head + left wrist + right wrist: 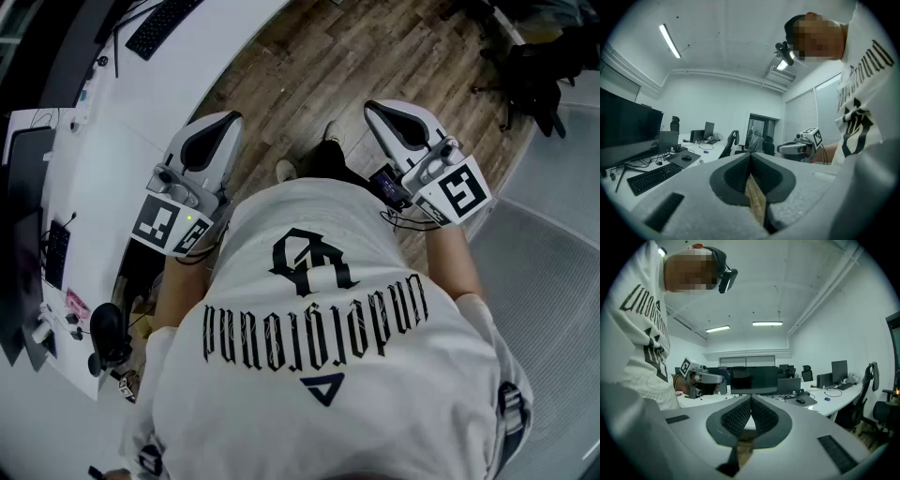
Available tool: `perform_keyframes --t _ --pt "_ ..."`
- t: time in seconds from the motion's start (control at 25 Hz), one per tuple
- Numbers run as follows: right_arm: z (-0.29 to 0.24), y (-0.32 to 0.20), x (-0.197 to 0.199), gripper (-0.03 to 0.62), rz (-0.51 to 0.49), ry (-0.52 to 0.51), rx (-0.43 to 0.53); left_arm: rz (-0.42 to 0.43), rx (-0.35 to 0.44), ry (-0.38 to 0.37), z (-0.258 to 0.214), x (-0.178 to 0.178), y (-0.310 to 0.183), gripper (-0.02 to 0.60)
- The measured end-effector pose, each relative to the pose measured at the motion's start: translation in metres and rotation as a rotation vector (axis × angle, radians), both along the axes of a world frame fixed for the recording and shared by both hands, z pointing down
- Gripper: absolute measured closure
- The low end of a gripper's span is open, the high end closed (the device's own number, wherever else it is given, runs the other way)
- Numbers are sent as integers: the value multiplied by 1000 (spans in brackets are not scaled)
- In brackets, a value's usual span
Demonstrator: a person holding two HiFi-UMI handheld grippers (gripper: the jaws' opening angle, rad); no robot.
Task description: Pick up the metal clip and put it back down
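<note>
No metal clip shows in any view. The person stands on the wooden floor and holds both grippers close to the white T-shirt (pixel 328 328), pointing away from the body. My left gripper (pixel 223 120) is beside the desk edge; its jaws meet at the tips with nothing between them (pixel 751 157). My right gripper (pixel 375 106) hangs over the floor, and its jaws also touch, empty (pixel 751 399). Each gripper appears in the other's view: the right gripper (pixel 799 149) and the left gripper (pixel 705 378).
A curved white desk (pixel 131 103) runs along the left, with a keyboard (pixel 161 23), a monitor (pixel 23 197) and small items. An office chair (pixel 534 66) stands at the far right. More desks, monitors (pixel 750 378) and chairs (pixel 869 390) fill the room.
</note>
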State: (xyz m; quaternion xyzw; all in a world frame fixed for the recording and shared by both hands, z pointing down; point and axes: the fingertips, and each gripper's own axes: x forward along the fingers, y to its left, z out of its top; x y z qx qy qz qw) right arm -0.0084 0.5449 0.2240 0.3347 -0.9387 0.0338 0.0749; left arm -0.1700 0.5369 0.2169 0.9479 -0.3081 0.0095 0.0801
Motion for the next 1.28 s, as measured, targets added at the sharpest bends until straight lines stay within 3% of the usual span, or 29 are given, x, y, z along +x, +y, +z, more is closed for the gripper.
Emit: perform_keyframes --t 0.64,0.96,1.28 --pt "2 -41 49 579 -40 5 22 -7 -33 -8 7 60 -47 566" --pt "1 -94 101 579 -50 -3 23 -10 -30 -1 6 118 -100 566" --pt "-7 -139 169 579 -72 -3 61 -6 -23 7 5 199 -147 566"
